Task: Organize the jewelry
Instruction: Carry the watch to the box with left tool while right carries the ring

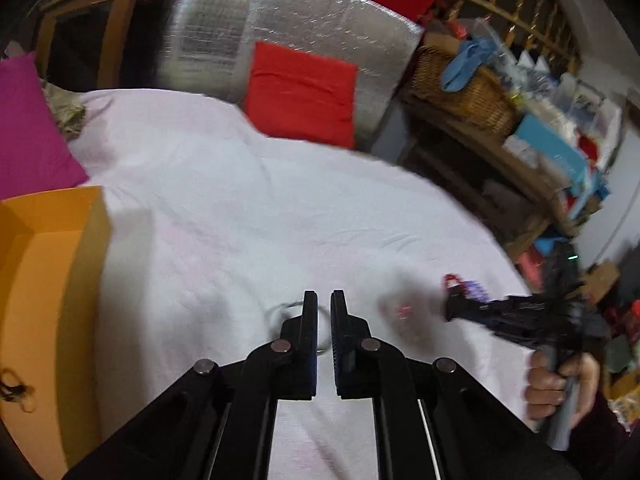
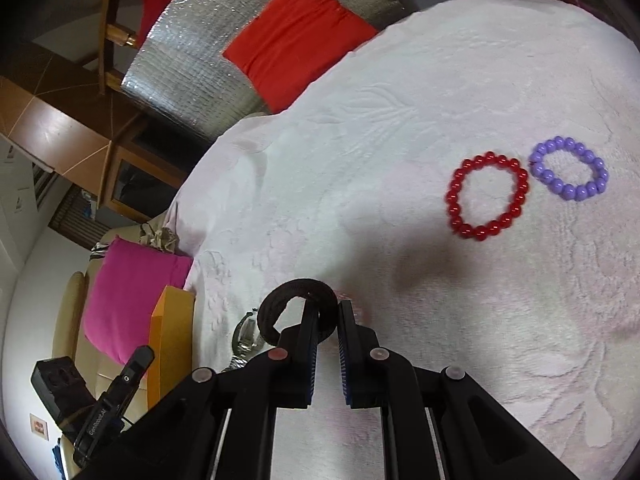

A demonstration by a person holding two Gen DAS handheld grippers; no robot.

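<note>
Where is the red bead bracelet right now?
In the right wrist view the red bead bracelet lies flat on the white bedspread, right of centre, just left of the purple bead bracelet.

You get soft, even indoor light on the white bedspread, a diffuse shadow beside the red bead bracelet, glare on the silver foil panel, heavy motion blur across the left wrist view, and fisheye bending with dark corners in both.
</note>
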